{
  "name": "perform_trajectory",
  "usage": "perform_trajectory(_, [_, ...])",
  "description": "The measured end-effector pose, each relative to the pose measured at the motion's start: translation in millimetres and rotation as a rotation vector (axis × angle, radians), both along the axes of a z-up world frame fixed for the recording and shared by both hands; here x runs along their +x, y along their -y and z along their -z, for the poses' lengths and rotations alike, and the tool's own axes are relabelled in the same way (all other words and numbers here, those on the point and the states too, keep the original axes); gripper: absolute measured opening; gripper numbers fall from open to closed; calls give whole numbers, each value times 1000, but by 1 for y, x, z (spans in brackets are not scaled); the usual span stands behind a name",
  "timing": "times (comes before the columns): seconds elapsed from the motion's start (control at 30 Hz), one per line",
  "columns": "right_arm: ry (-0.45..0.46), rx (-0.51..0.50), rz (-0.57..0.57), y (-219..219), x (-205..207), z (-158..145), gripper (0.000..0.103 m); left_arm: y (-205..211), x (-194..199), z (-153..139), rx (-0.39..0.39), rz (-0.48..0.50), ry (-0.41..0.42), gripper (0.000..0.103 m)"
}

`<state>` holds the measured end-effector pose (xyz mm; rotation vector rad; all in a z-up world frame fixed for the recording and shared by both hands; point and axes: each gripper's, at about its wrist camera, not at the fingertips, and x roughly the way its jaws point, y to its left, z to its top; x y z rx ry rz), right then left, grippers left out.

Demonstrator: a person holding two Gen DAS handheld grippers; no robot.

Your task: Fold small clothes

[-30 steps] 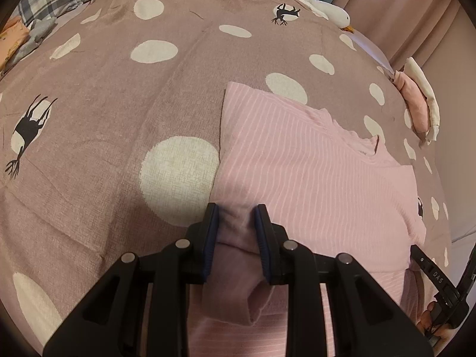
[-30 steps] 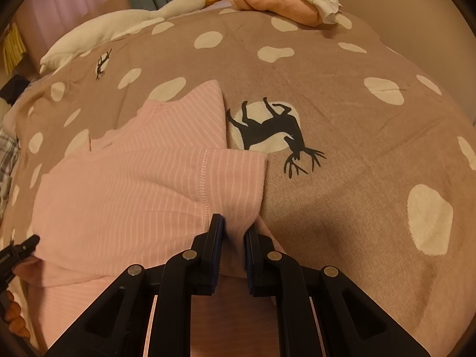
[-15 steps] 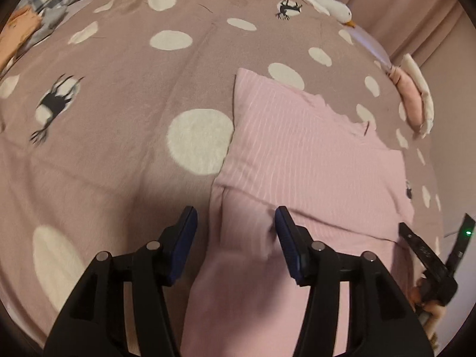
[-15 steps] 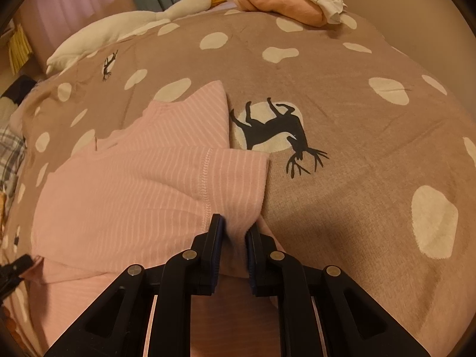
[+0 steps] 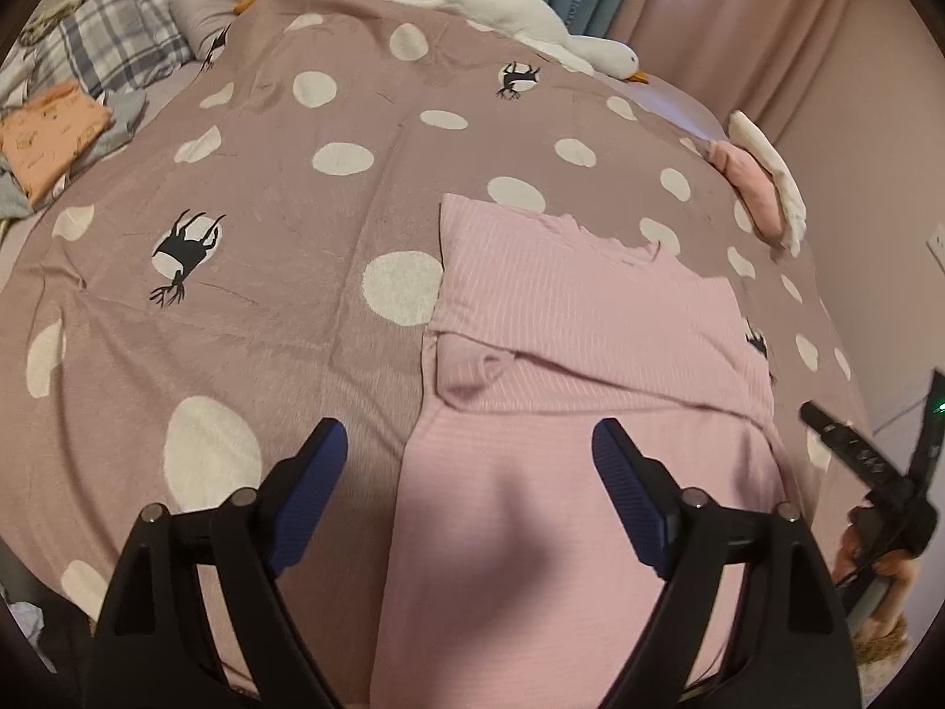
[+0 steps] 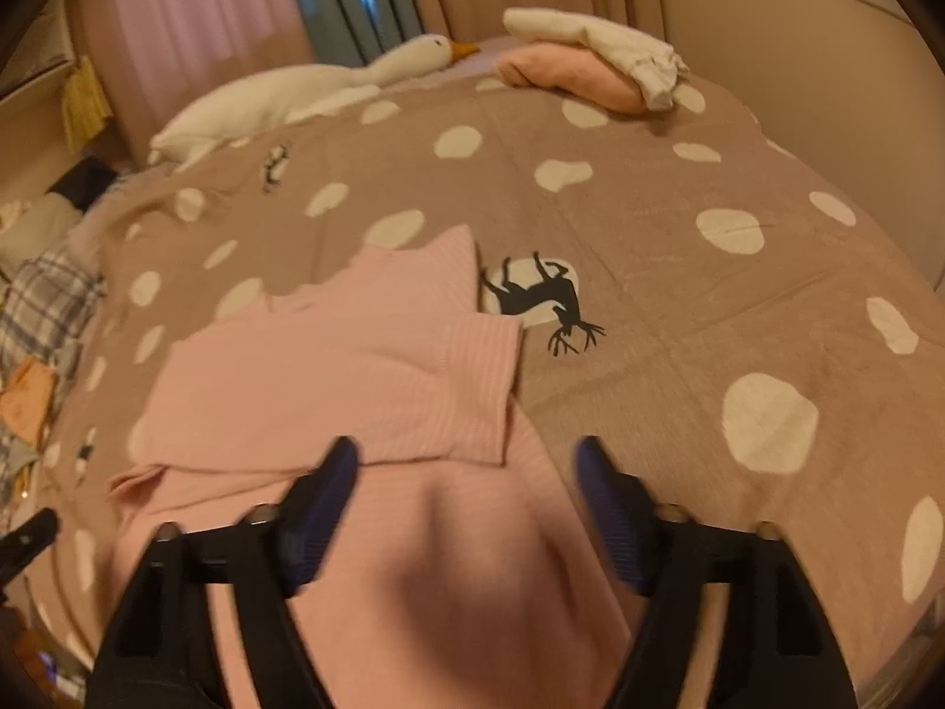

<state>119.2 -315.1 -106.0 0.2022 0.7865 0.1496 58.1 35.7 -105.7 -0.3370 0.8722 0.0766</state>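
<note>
The pink ribbed cotton top [image 5: 567,390] lies flat on the mauve bedspread with cream spots and black deer [image 5: 266,248], both sleeves folded in across its body. The left gripper [image 5: 469,449] hangs just above its near left edge, jaws just sprung wide, nothing between them. The right gripper [image 6: 466,461] hovers over the near right side, also just opened and empty. Beyond them, at the far edge, rest a white plush goose [image 6: 307,88] and a folded pink-and-white pile [image 6: 590,65].

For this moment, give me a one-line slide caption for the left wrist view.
Left tongs open, jaws just released, above the pink striped garment lying folded on the polka-dot bedspread.
</note>
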Motion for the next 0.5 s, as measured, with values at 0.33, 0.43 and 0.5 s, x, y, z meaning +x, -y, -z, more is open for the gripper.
perform_trajectory(0.33, [28, -47, -51, 8, -50, -1, 83, 12, -22, 21, -1, 66, -61, 90])
perform_trajectory(0.43, [-4, -54, -46, 12, -61, 8, 83, 16, -26, 34, -41, 112, -104, 90])
perform_trajectory(0.5, [-23, -48, -39, 18, -69, 15, 83, 16, -27, 42, -57, 119, -130, 90])
